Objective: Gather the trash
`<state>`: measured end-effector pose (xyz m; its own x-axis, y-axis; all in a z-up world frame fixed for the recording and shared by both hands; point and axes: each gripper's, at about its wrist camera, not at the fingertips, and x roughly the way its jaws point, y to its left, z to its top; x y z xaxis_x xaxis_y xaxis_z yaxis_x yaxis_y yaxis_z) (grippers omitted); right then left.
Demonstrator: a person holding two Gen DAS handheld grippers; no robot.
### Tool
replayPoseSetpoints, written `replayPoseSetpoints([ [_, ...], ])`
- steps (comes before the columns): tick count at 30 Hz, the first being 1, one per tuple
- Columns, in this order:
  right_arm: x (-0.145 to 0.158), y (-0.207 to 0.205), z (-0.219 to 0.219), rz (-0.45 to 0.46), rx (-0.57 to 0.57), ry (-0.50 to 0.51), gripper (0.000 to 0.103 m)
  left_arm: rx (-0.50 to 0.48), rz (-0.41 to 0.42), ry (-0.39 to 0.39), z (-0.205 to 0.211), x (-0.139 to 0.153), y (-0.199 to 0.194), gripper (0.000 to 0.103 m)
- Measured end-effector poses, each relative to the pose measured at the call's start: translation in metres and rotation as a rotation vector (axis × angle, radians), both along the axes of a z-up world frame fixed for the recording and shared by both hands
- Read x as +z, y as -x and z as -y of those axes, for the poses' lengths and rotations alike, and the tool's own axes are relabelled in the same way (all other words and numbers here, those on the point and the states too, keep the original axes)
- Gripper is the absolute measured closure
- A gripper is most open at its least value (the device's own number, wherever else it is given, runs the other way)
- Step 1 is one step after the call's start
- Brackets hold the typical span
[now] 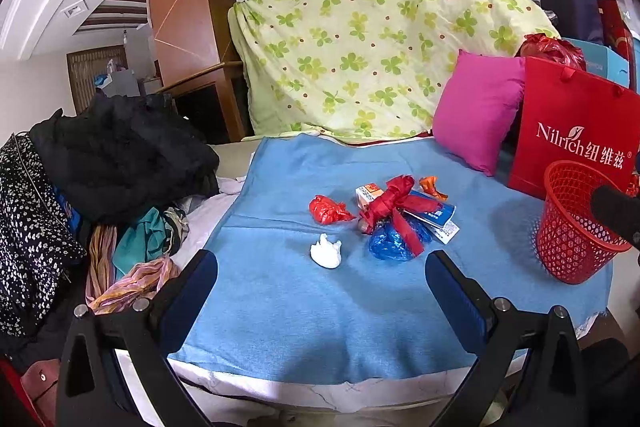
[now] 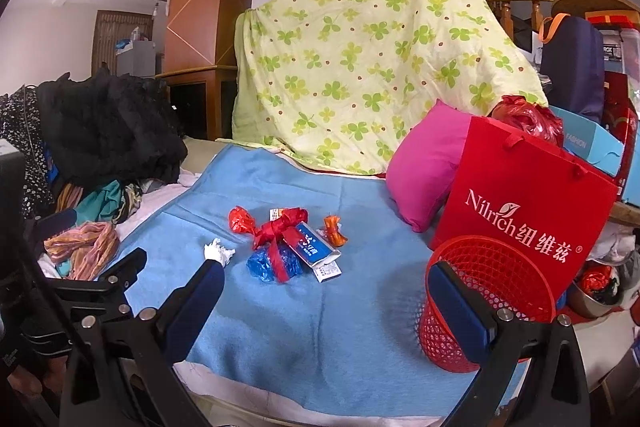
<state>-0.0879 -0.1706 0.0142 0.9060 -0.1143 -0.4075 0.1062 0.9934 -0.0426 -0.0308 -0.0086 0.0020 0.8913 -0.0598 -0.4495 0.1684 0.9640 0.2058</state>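
My left gripper [image 1: 320, 267] spread wide above white tissue wad [image 1: 326, 251], my right gripper [image 2: 324, 281] spread wide, empty, beside red mesh basket [image 2: 496, 291], trash heap [image 1: 394, 215] on blue blanket [image 1: 320, 315]

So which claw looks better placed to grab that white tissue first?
Left, probably. The left claw is open with the tissue lying just ahead between its tips. The right claw, also open, sits toward the red basket.

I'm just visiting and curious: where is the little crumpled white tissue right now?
The white tissue lies on the blue blanket, in both views left of the trash pile, nearest the blue plastic bag and just below the red crumpled wrapper.
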Motion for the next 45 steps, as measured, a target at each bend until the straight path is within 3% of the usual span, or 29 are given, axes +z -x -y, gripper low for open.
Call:
replayPoseSetpoints([
  [14, -0.004, -0.003, 0.012, 0.025, 0.028, -0.055, 0.000, 0.001, 0.006, 0.002, 0.002, -0.003, -0.001, 0.000],
  [23, -0.023, -0.045, 0.016, -0.018, 0.086, -0.097, 0.000, 0.020, -0.020, 0.022, -0.002, -0.024, -0.033, 0.000],
  [27, -0.047, -0.084, 0.024, -0.092, 0.108, -0.126, 0.000, 0.046, -0.084, 0.031, -0.012, -0.047, -0.066, 0.000],
  [33, -0.090, -0.158, 0.033, -0.202, 0.107, -0.120, 0.000, 0.051, -0.244, 0.071, -0.015, -0.086, -0.125, 0.000],
  [45, -0.151, -0.274, 0.056, -0.406, 0.111, -0.074, 0.000, 0.044, -0.421, 0.118, -0.014, -0.139, -0.232, 0.000],
])
